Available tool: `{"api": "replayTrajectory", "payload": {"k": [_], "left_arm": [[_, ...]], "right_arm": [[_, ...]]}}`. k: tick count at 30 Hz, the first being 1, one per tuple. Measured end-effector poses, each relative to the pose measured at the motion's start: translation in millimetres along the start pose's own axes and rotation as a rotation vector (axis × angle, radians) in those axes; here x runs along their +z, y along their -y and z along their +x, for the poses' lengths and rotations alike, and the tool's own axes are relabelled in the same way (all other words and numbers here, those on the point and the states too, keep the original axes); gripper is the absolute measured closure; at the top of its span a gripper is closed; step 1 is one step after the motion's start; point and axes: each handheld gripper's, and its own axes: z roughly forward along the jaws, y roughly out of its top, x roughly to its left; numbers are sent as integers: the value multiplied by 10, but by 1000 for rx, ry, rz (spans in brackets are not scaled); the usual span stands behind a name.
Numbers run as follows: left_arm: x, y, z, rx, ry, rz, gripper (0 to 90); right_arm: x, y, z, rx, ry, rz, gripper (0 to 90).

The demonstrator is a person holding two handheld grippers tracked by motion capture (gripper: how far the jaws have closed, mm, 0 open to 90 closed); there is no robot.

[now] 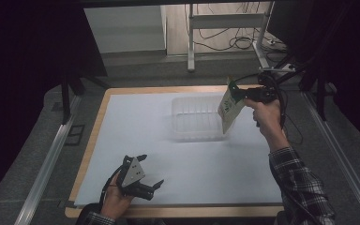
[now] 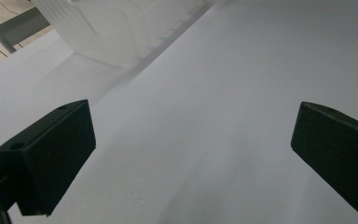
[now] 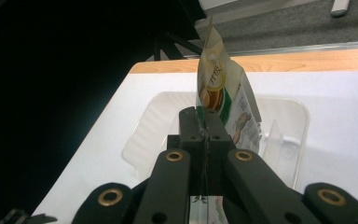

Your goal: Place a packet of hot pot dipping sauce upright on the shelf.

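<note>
Pinching glossy flat pouch (image 1: 229, 106) over ribbed clear plastic tray (image 1: 194, 123): right gripper (image 1: 236, 93) fingers; left gripper (image 1: 151, 171) fingers wide.

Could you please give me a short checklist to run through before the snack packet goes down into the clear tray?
1. Grip: right gripper shut on the snack packet at its edge: ok.
2. Position: packet hangs at the right end of the clear plastic tray, lower corner over the rim: cannot tell if fully inside.
3. Tray inside free of other things: ok.
4. Left gripper open, resting apart near the table's front edge: ok.
5. Packet sealed: cannot tell.
</note>
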Motion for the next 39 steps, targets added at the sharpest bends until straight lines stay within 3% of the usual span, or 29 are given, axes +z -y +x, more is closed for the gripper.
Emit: {"api": "replayTrajectory", "payload": {"k": [10, 15, 26, 29, 34, 39], "left_arm": [[1, 2, -1, -18, 16, -18, 0], [-14, 1, 12, -8, 18, -16, 0], [-21, 8, 26, -51, 43, -40, 0], [-19, 8, 26, -54, 49, -40, 0], [-18, 10, 28, -61, 58, -42, 0], [-27, 12, 40, -85, 68, -57, 0]], "right_arm": [[152, -97, -39, 5, 19, -15, 894], [255, -93, -72, 2, 32, -10, 894], [463, -2, -179, 11, 58, 8, 893], [520, 51, -206, -8, 89, 27, 891], [544, 101, -240, -6, 65, 13, 887], [510, 79, -212, -42, 73, 8, 798]]}}
